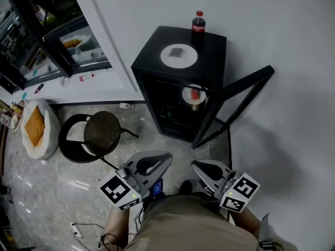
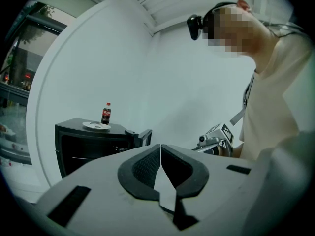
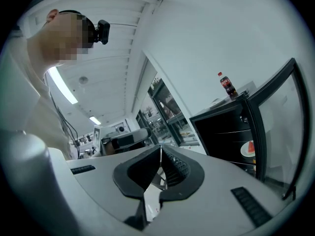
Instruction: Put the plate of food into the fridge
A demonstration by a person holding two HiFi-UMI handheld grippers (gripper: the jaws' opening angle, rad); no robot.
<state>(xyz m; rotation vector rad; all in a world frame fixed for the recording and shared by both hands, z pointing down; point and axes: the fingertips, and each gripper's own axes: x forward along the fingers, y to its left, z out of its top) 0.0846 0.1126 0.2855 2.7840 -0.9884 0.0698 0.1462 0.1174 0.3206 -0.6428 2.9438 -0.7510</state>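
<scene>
The black fridge (image 1: 152, 60) is standing well ahead of both sets of fingers. Its glass door (image 1: 248, 77) is hanging open on the right gripper's side, leaving the shelves reachable. The left gripper (image 1: 167, 157) and right gripper (image 1: 194, 164) are both pinching fully shut on nothing near the person's waist, probably because nothing needs carrying. The plate of food (image 1: 185, 95) is already sitting on an inside shelf, far beyond the fingertips. A second plate (image 1: 168, 56) and a cola bottle (image 1: 198, 22) are resting on top.

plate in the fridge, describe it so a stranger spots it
Find the black mini fridge by the white wall, door open. The plate sits inside it. Unlike the plate on top, it holds red food.
</scene>
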